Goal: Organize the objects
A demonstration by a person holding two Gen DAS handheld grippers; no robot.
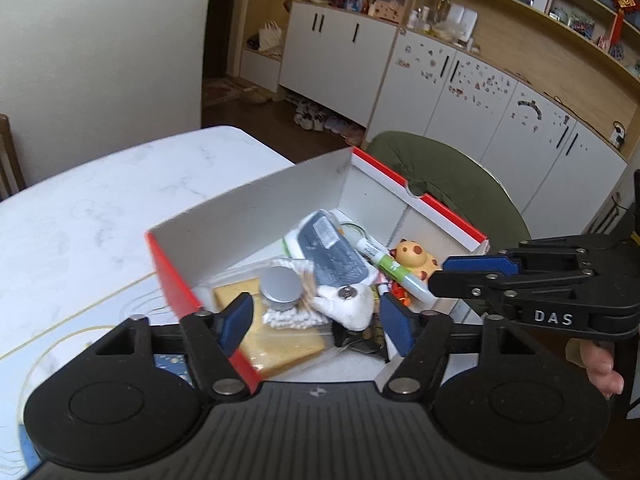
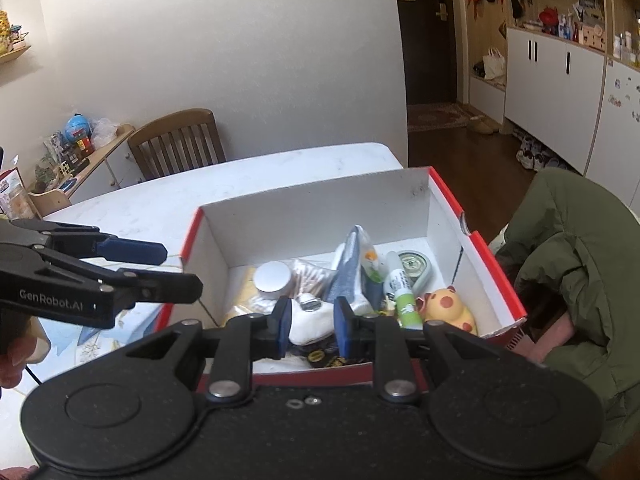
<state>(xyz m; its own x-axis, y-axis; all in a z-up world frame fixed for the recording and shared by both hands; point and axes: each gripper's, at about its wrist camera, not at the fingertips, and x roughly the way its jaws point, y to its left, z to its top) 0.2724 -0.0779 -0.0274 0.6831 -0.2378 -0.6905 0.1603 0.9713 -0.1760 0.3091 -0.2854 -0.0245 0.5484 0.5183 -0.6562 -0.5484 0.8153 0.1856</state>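
Note:
A red and white shoebox (image 1: 256, 204) (image 2: 304, 208) stands on the white marble table (image 1: 100, 208). It holds a silver round tin (image 1: 280, 287) (image 2: 273, 278), a white pouch with a snap (image 1: 348, 304) (image 2: 312, 318), a grey-blue packet (image 1: 332, 252), a green and white marker (image 1: 394, 270) (image 2: 404, 296), a yellow spotted toy (image 1: 414, 260) (image 2: 450, 308), a yellow sponge (image 1: 280, 340) and cotton swabs. My left gripper (image 1: 316, 328) is open above the box's near side. My right gripper (image 2: 310, 326) is open, its fingers either side of the white pouch, above it.
A green padded chair (image 1: 440, 176) (image 2: 580, 260) stands beside the box. A wooden chair (image 2: 176, 140) is at the table's far side. A blue patterned item (image 2: 100, 332) lies on the table left of the box. White cabinets line the far wall.

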